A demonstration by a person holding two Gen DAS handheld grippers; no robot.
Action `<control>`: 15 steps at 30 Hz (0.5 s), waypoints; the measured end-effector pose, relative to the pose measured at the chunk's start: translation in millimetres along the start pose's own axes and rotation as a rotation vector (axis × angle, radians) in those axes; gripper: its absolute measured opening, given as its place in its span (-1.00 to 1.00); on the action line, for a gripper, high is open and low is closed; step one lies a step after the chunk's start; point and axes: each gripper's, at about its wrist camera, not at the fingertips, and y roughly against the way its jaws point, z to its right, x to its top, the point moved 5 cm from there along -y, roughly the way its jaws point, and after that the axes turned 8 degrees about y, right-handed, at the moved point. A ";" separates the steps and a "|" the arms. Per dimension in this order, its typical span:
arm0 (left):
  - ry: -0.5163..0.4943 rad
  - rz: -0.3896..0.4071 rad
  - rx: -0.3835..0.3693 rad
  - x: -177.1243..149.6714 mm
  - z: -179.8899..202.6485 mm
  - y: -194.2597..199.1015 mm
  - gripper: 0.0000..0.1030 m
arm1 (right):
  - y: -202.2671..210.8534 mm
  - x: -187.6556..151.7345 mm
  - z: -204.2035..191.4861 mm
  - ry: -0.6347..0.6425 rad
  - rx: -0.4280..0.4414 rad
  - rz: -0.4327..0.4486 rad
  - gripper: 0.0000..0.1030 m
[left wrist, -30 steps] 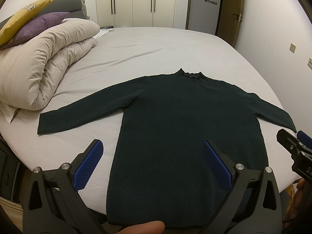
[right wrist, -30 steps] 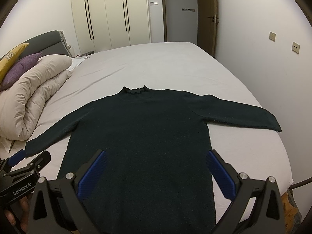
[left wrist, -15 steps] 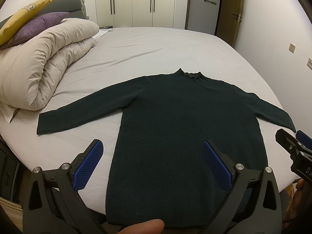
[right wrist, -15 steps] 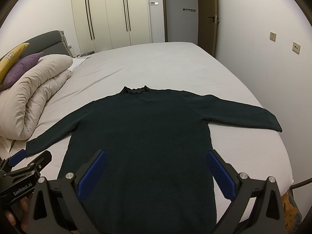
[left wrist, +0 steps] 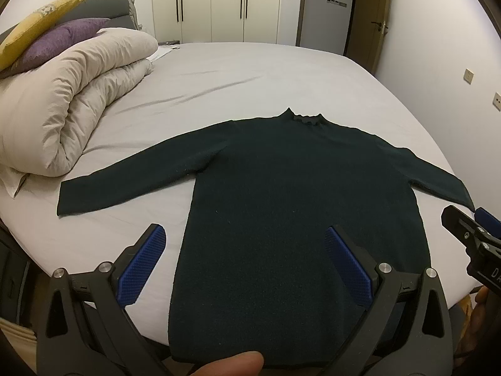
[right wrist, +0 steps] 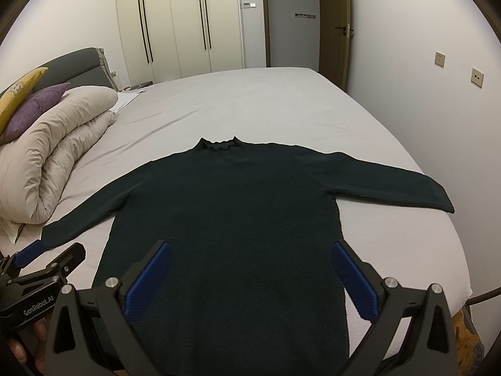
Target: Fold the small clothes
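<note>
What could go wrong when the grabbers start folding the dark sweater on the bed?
The sweater hangs its hem over the bed edge, so a tug might slide it off. Its right sleeve ends near the bed's side edge and could slip off. The left gripper and right gripper are open, close together, and might bump.

- "GenRobot.AI": we read it in white letters on the black body of the left gripper [right wrist: 50, 260], seen from the right wrist camera.
- "DA": we read these white letters, cut off by the frame edge, on the right gripper [left wrist: 469, 219] in the left wrist view.
</note>
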 end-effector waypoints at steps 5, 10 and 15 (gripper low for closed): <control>0.005 -0.004 -0.001 -0.2 -2.8 -3.1 1.00 | -1.2 -0.4 -2.2 0.003 0.000 -0.002 1.00; 0.017 -0.014 -0.004 1.3 -8.9 -8.5 1.00 | -2.3 -2.3 -7.0 0.011 0.001 -0.005 1.00; 0.062 -0.024 -0.031 3.5 -24.3 -17.6 1.00 | -8.1 -2.2 -10.7 0.019 0.008 -0.010 1.00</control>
